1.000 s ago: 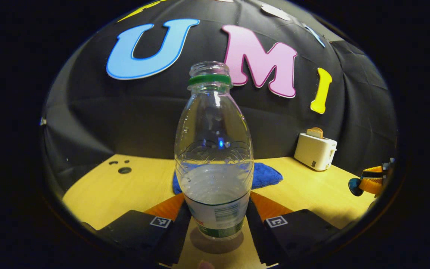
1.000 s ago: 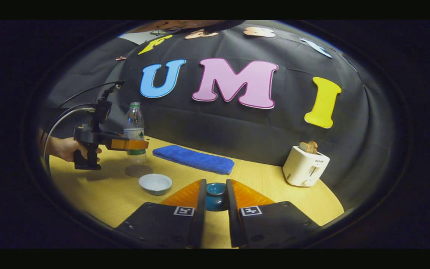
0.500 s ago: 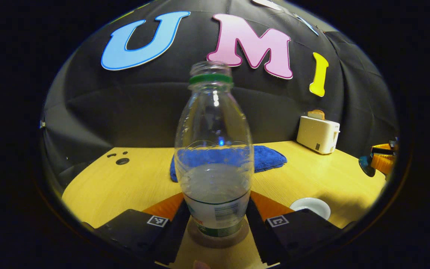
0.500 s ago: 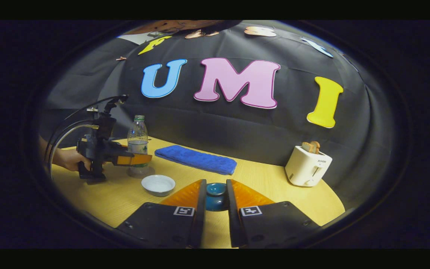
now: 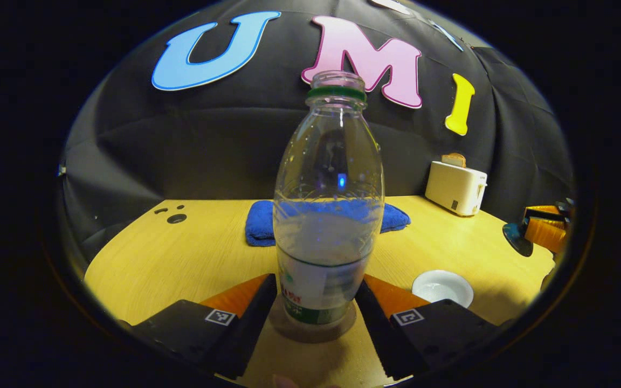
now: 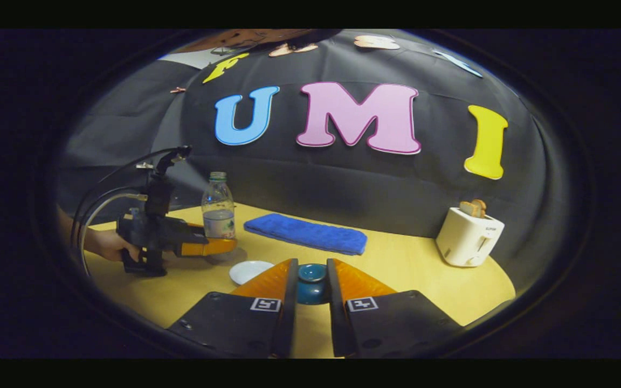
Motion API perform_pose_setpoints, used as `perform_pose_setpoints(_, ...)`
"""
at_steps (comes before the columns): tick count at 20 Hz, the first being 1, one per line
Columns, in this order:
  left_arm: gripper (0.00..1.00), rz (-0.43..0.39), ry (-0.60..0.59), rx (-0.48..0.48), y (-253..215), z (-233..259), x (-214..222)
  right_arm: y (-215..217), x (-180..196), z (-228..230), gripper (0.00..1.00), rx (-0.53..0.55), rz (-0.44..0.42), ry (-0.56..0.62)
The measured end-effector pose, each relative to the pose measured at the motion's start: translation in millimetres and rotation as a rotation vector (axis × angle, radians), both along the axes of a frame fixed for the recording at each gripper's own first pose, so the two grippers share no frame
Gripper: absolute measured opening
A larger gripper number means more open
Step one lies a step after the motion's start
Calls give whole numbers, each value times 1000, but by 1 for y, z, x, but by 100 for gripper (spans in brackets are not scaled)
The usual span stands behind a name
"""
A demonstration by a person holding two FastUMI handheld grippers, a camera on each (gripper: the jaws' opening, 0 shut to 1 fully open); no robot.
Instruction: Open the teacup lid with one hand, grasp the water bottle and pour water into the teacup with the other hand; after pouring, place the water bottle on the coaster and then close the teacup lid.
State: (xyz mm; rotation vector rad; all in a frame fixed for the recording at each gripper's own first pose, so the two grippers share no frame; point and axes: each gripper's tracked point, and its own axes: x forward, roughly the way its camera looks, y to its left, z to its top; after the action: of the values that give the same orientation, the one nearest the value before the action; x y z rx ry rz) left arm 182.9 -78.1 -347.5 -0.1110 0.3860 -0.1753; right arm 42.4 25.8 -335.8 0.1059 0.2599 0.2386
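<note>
Both views show the water bottle [image 5: 328, 215]; its coaster [image 5: 310, 331] shows up close

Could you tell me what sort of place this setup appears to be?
Probably a staged recording booth imitating a kitchen tabletop: a wooden table backed by a black cloth wall, with props like a toaster, blue towel and water bottle.
</note>
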Motion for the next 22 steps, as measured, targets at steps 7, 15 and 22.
perform_pose_setpoints(7, 90, -22, 39, -32, 5, -7, -38, 51, 21, -8, 30, 81, 54, 12)
perform_pose_setpoints(15, 90, -35, 26, -31, 15, 2, -77, 82, 38, -31, 30, 105, 69, 59)
perform_pose_setpoints(22, 90, -40, -23, -11, 23, 17, -82, 86, 39, -53, 24, 87, 65, 111)
